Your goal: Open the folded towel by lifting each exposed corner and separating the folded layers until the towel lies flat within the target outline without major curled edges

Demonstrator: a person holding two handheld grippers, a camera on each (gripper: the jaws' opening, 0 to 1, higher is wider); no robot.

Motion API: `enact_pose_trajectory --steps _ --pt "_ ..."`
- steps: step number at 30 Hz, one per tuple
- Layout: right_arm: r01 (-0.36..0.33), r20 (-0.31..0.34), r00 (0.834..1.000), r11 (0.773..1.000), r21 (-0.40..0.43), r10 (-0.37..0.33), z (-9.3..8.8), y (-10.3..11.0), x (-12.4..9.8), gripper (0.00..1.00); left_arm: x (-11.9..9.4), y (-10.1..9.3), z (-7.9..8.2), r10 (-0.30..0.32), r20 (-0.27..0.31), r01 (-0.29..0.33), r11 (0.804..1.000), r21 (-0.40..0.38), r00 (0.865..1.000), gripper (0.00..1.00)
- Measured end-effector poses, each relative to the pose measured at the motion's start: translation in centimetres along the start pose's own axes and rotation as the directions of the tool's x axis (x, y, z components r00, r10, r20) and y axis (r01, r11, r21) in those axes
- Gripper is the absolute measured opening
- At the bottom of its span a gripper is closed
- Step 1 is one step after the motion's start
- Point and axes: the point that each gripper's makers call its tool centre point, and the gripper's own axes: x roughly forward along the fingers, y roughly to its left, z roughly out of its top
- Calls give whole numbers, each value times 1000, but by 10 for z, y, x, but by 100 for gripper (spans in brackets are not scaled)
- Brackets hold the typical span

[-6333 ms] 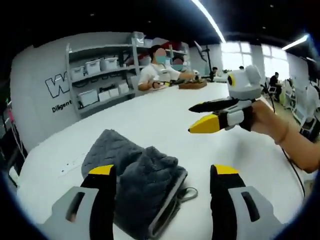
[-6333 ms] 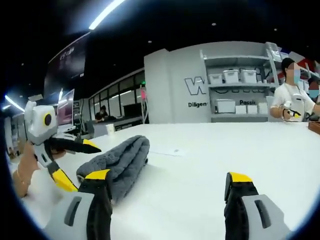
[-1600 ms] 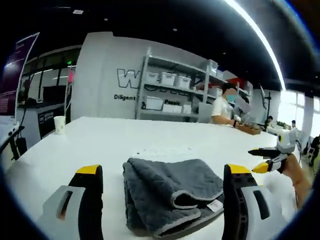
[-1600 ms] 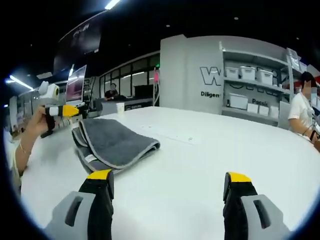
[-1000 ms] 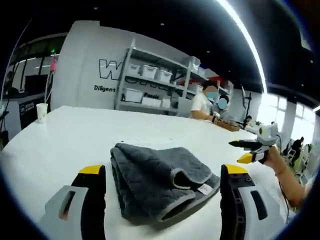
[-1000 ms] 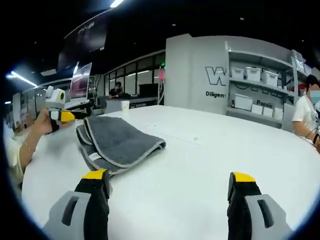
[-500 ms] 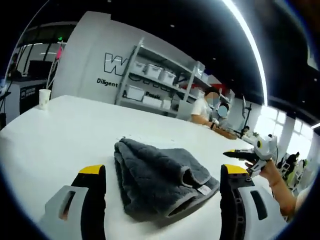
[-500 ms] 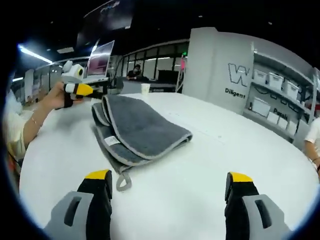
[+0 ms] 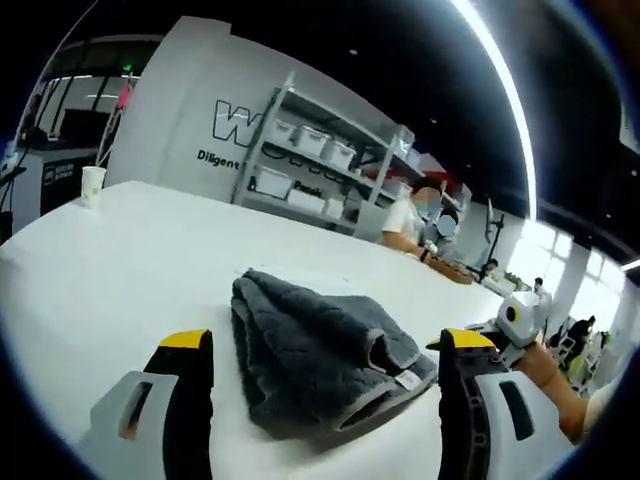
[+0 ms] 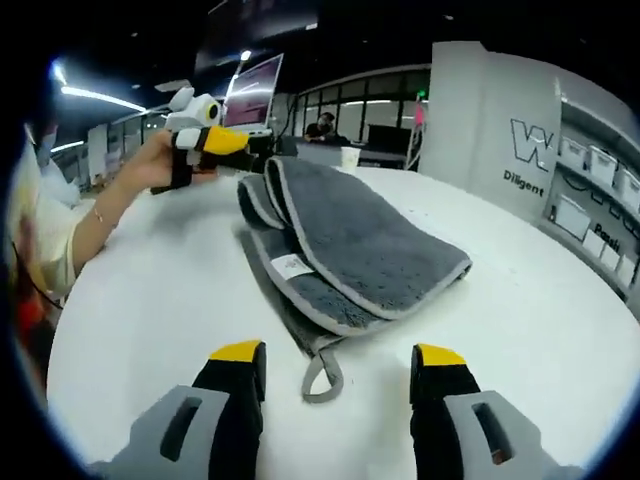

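1. We count one towel (image 9: 320, 360), dark grey with a lighter grey border, lying folded in several layers on the white worktop (image 9: 120, 260). In the left gripper view it sits between the two jaws, a little ahead of them.
2. In the right gripper view the same towel (image 10: 350, 240) lies just ahead of the jaws, with one hanging loop (image 10: 322, 378) at its near corner and one small white label (image 10: 291, 266) on a lower layer. The writing on the label is too small for us to read.
3. We count two grippers. The left gripper (image 9: 320, 345) has its jaws wide apart and holds nothing. The right gripper (image 10: 338, 358) also has its jaws apart, less widely, and holds nothing; the loop lies between its yellow tips.
4. In the right gripper view the left gripper (image 10: 215, 138) appears beyond the far end of the towel, held by one hand (image 10: 150, 165).
5. On the grey wall (image 9: 190, 120) we read a large "W" and below it "Diligent"; further words are partly hidden by one shelf unit (image 9: 310, 170) with white boxes.
6. One white cup (image 9: 92, 185) stands far away on the worktop.
7. One person (image 9: 405, 220) sits at the far edge.
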Motion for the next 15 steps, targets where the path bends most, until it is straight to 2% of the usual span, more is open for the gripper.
enact_pose_trajectory --steps 5,8,10,15 --pt "-40 16 999 999 -32 40 1 11 9 22 -2 5 3 7 8 -7 1000 -5 1000 92" --pt "-47 31 998 998 -42 49 3 15 12 14 -3 7 4 12 13 -11 1000 -12 1000 91" --pt "-39 33 999 998 -50 41 3 14 11 5 -3 7 3 12 13 -12 1000 -15 1000 91" --pt "-46 64 997 997 -59 50 7 14 8 1 -3 5 2 2 12 -2 1000 -25 1000 91"
